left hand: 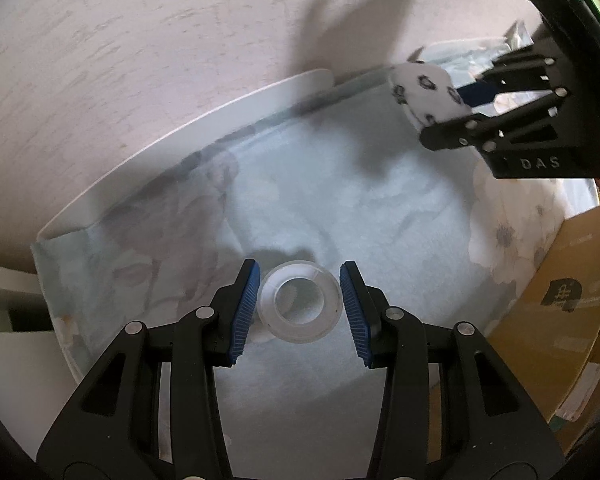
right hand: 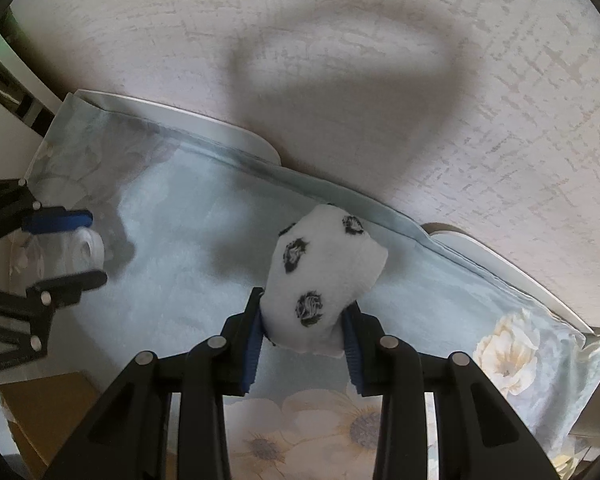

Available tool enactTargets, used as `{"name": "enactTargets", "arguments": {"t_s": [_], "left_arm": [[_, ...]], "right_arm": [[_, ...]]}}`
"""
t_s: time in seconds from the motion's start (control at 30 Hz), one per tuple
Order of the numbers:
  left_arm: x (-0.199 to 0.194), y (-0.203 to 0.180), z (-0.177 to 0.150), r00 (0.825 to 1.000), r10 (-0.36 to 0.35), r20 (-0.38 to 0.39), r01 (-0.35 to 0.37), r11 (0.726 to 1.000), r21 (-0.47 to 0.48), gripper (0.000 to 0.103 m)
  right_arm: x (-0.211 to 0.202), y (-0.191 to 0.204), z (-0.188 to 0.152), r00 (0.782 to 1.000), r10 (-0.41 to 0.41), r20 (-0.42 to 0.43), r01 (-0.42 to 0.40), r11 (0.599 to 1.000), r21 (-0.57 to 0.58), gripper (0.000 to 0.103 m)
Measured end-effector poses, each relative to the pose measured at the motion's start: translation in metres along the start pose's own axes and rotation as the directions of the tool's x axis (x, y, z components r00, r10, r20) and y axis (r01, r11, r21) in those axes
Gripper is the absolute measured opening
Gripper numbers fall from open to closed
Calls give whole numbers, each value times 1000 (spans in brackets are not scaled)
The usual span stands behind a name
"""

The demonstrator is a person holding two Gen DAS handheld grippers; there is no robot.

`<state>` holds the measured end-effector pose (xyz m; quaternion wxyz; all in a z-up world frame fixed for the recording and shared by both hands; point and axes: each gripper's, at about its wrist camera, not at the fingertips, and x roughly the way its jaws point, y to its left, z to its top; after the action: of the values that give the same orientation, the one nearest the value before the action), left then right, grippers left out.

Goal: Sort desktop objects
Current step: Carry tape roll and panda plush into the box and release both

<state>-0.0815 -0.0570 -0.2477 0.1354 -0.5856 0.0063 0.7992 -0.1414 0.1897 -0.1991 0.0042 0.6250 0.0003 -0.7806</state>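
Between right gripper [right hand: 303,334] jaws: spotted cloth bundle [right hand: 324,276], underside hidden.

Both tools are built alike. The left gripper [left hand: 300,308] has two matte black plastic fingers, each a framework of struts with triangular cut-outs, joined by round silver pins [left hand: 205,312] at the pivots. The inner face of each finger carries a ribbed blue pad [left hand: 245,312], finely grooved across its length and tapering toward the tip. The right gripper [right hand: 305,330] shows the same black linkage, the same silver pins [right hand: 216,342] and the same ribbed blue pads [right hand: 253,350]. Seen from the left wrist camera, its black body bears pale raised letters, DAS [left hand: 540,163], beside small silver screw heads.
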Motion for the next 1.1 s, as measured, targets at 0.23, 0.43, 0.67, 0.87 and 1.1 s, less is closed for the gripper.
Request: {"name": "enactTargets", "arguments": {"t_s": [0.23, 0.43, 0.67, 0.87, 1.1], "left_arm": [[-23, 2, -8, 1000, -13, 20, 14, 999, -47, 39], [-49, -8, 23, 999, 7, 44, -5, 999, -45, 39], [-105, -12, 24, 998, 14, 66, -11, 999, -42, 39], [-146, -46, 6, 996, -6, 94, 9, 999, -31, 39], [-167, -92, -17, 995, -5, 101, 6, 1000, -7, 39]], "right_arm": [[-34, 5, -18, 999, -39, 13, 40, 996, -74, 33], [-73, -45, -26, 999, -29, 38, 33, 993, -113, 33], [-109, -11, -17, 996, 46, 73, -36, 990, -137, 33], [-121, 14, -42, 994, 72, 84, -55, 981, -187, 33], [-127, 25, -84, 991, 111, 76, -93, 974, -208, 33]]}}
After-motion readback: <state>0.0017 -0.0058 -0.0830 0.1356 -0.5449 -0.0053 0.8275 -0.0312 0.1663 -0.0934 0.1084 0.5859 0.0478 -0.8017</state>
